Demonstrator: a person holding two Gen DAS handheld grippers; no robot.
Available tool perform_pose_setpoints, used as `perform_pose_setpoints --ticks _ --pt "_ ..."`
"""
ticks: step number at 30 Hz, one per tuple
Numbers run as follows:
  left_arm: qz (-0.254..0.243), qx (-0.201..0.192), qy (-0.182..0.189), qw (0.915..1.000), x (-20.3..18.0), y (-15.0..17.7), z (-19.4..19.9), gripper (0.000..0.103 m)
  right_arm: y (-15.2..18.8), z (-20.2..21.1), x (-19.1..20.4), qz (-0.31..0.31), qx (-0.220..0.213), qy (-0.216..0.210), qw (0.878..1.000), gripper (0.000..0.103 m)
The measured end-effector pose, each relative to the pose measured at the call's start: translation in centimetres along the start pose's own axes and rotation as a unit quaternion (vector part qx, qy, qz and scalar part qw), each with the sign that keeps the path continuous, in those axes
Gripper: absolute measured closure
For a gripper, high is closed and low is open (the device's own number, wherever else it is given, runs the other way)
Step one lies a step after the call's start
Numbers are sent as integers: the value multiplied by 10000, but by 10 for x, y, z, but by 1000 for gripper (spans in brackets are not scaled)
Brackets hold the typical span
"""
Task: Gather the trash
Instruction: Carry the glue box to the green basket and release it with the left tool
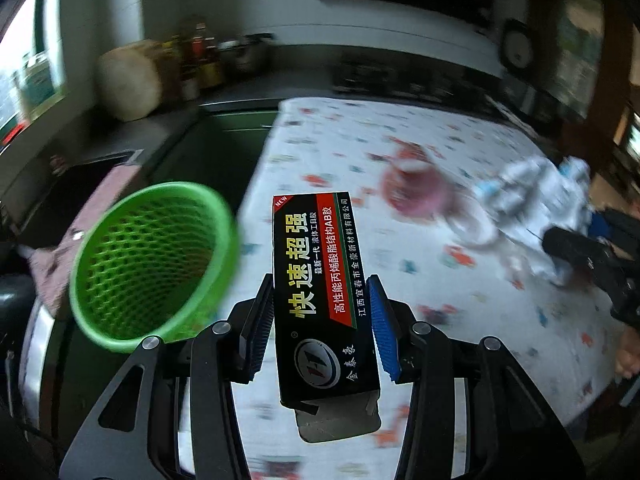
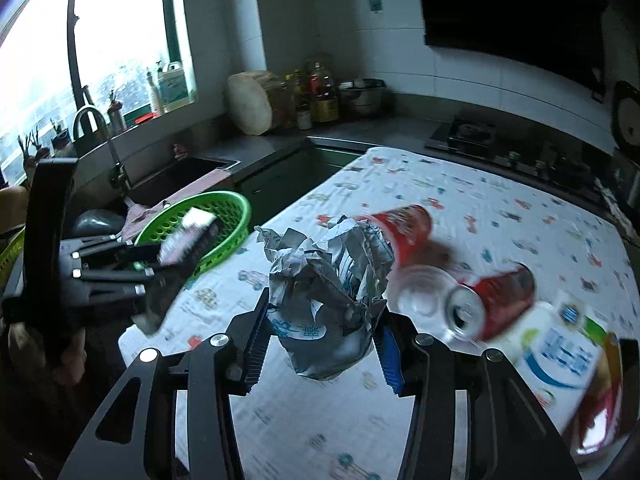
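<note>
My left gripper (image 1: 322, 320) is shut on a black glue box (image 1: 322, 280) with Chinese print, held above the table's left edge, right of a green mesh basket (image 1: 154, 260). My right gripper (image 2: 322, 320) is shut on a crumpled silver wrapper (image 2: 328, 280) above the table. In the right wrist view the left gripper (image 2: 176, 256) holds the box over the green basket (image 2: 224, 216). A red cup (image 2: 404, 232), a clear cup (image 2: 420, 292), a red can (image 2: 496, 300) and a white carton (image 2: 560, 344) lie on the table.
The table has a white patterned cloth (image 2: 500, 216). A sink (image 2: 176, 180) with a faucet, a counter with bottles (image 2: 316, 96), a round board and a stove (image 2: 468, 132) stand behind. A pink cloth (image 1: 100, 216) hangs by the sink.
</note>
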State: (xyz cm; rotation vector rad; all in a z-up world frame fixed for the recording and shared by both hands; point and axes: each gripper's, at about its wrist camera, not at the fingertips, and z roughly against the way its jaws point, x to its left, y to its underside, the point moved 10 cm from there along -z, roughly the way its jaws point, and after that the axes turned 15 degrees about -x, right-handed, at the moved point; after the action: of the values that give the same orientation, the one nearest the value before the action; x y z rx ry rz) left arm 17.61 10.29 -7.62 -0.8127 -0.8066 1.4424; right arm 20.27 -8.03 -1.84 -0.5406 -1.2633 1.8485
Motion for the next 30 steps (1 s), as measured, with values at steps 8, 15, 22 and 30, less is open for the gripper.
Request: perform_pose_setpoints --ticks 8,15,22,30 --pt "501 -8 -760 9958 111 -12 -14 58 -9 -44 39 121 159 -240 9995 57" --pt "849 105 -1090 9904 179 -8 -33 58 -15 -80 72 248 300 -441 9983 57" --pt "1030 349 -1292 9856 221 7 -60 57 -13 -115 98 275 461 -605 9967 57" --pt "1105 541 -1356 9831 239 21 -81 56 -9 -149 120 246 641 -763 9947 57"
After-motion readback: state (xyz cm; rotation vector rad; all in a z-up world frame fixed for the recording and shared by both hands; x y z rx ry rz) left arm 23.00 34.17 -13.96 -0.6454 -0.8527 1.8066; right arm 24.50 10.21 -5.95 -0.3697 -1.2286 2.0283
